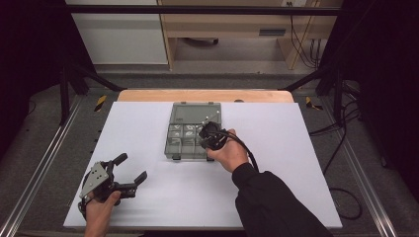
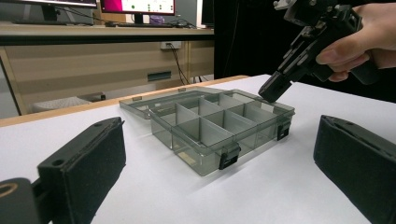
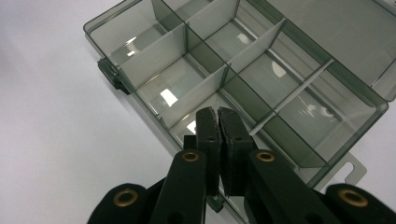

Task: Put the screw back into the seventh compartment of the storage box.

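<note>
The left tool (image 1: pixel 132 169) rests low on the white bench (image 1: pixel 296 148) with its padded jaws spread wide, the box well ahead of it and to its right. The smoky clear plastic compartment box (image 1: pixel 187 140), lid (image 1: pixel 195 113) folded flat behind, lies mid-bench, long axis running away from the person. The right tool (image 1: pixel 211 129), jaws pressed together on nothing, hangs tilted down over the box's right-hand compartments.

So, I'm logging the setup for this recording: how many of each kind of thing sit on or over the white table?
Grippers: 2, the left gripper open, the right gripper shut over the box
Clear compartment box: 1, lid open
Black latches on the box front: 2
Total: 5
</note>
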{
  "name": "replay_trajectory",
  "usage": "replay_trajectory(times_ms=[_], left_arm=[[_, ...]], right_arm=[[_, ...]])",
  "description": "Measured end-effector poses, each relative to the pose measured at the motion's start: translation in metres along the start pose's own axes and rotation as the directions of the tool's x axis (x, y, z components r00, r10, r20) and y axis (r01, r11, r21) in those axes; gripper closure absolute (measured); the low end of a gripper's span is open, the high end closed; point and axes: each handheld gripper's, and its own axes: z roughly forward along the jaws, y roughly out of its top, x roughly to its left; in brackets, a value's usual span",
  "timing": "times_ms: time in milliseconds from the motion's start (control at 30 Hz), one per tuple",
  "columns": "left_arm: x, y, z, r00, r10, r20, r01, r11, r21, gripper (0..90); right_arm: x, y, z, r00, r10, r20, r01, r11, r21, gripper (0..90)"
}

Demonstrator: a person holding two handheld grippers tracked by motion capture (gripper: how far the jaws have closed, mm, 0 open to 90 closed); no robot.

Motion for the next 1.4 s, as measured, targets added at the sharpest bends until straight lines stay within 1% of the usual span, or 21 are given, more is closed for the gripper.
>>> replay_trajectory(times_ms=[100,200,433,467,500,600,633,733,767,800,867,933,967,1000,1033,1067,1100,1133,1200,1300,1400], left_arm=[[0.0,0.0,0.0,1.0,0.001,-0.001,-0.001,1.0,0.002,2.1],[-0.001,0.0,0.0,1.0,0.003,-0.001,-0.003,1.0,0.003,2.1],[0.0,0.0,0.0,1.0,0.0,-0.003,0.0,1.0,0.002,2.1],[-0.001,0.0,0.0,1.0,0.001,-0.002,-0.001,1.0,0.002,2.1],[-0.001,0.0,0.0,1.0,0.003,-0.002,-0.003,1.0,0.002,2.1],[-0.001,0.0,0.0,1.0,0.005,-0.004,-0.005,1.0,0.004,2.0],[-0.001,0.0,0.0,1.0,0.005,-0.005,-0.005,1.0,0.006,2.0],[-0.001,0.0,0.0,1.0,0.004,-0.005,-0.004,1.0,0.004,2.0],[-0.001,0.0,0.001,1.0,0.007,-0.003,-0.007,1.0,0.007,2.0],[-0.001,0.0,0.001,1.0,0.007,-0.003,-0.007,1.0,0.007,2.0],[-0.002,-0.001,0.002,0.9999,0.01,-0.001,-0.01,0.9999,0.013,2.0],[-0.002,-0.001,0.002,0.9999,0.013,0.0,-0.013,0.9998,0.014,2.0],[-0.003,0.0,0.001,0.9999,0.016,0.001,-0.016,0.9998,0.014,2.0],[-0.003,0.0,0.001,0.9999,0.016,0.0,-0.016,0.9998,0.015,2.0],[-0.003,0.0,0.001,0.9999,0.016,0.0,-0.016,0.9998,0.013,2.0],[-0.003,0.0,0.001,0.9999,0.016,0.0,-0.016,0.9998,0.013,2.0],[-0.003,0.0,0.001,0.9999,0.016,0.002,-0.016,0.9998,0.013,2.0],[-0.003,0.0,0.001,0.9999,0.016,0.002,-0.016,0.9998,0.013,2.0],[-0.003,0.0,0.002,0.9998,0.017,0.004,-0.018,0.9997,0.014,2.0],[-0.003,0.0,0.002,0.9999,0.016,0.005,-0.016,0.9998,0.014,2.0],[-0.003,0.0,0.002,0.9998,0.017,0.005,-0.017,0.9998,0.014,2.0]], right_arm=[[0.0,0.001,0.004,0.9998,0.02,0.003,-0.02,1.0,0.005,88.0],[0.0,0.002,0.008,0.9999,0.01,-0.007,-0.01,1.0,0.004,88.1],[0.001,0.003,0.017,0.9998,0.021,-0.004,-0.021,1.0,0.02,87.8],[0.0,0.003,0.017,0.9998,0.017,-0.009,-0.017,1.0,0.018,86.0],[0.0,0.003,0.016,0.9994,0.033,-0.005,-0.033,0.999,0.014,83.2],[0.0,0.003,0.014,0.9996,0.027,-0.009,-0.027,1.0,-0.003,79.9],[0.002,0.003,0.011,0.9997,0.025,-0.005,-0.025,1.0,-0.019,77.0],[0.002,0.003,0.008,1.0,0.006,-0.006,-0.006,1.0,-0.027,74.5],[0.004,0.003,0.005,1.0,0.007,-0.004,-0.007,0.999,-0.034,69.4],[0.004,0.003,0.005,1.0,0.007,-0.004,-0.007,0.999,-0.034,69.4],[0.005,0.003,0.0,1.0,-0.003,0.004,0.003,0.999,-0.054,61.2],[0.007,0.004,-0.002,0.9999,0.009,-0.005,-0.009,0.998,-0.067,55.4],[0.007,0.004,-0.003,1.0,-0.002,-0.001,0.002,0.997,-0.071,51.1],[0.009,0.004,-0.004,1.0,0.004,0.009,-0.003,0.996,-0.084,45.9],[0.01,0.004,-0.005,0.9998,-0.011,0.017,0.012,0.996,-0.092,41.2],[0.01,0.004,-0.005,0.9998,-0.011,0.017,0.012,0.996,-0.092,41.2],[0.013,0.005,-0.007,0.9997,-0.008,0.021,0.01,0.994,-0.112,31.8],[0.013,0.005,-0.007,0.9995,-0.02,0.025,0.023,0.993,-0.119,28.0],[0.015,0.006,-0.008,0.9994,-0.02,0.027,0.023,0.99,-0.137,20.9],[0.016,0.006,-0.009,0.9993,-0.001,0.039,0.007,0.989,-0.147,15.1],[0.016,0.006,-0.01,0.9988,0.003,0.048,0.005,0.988,-0.156,11.7]])
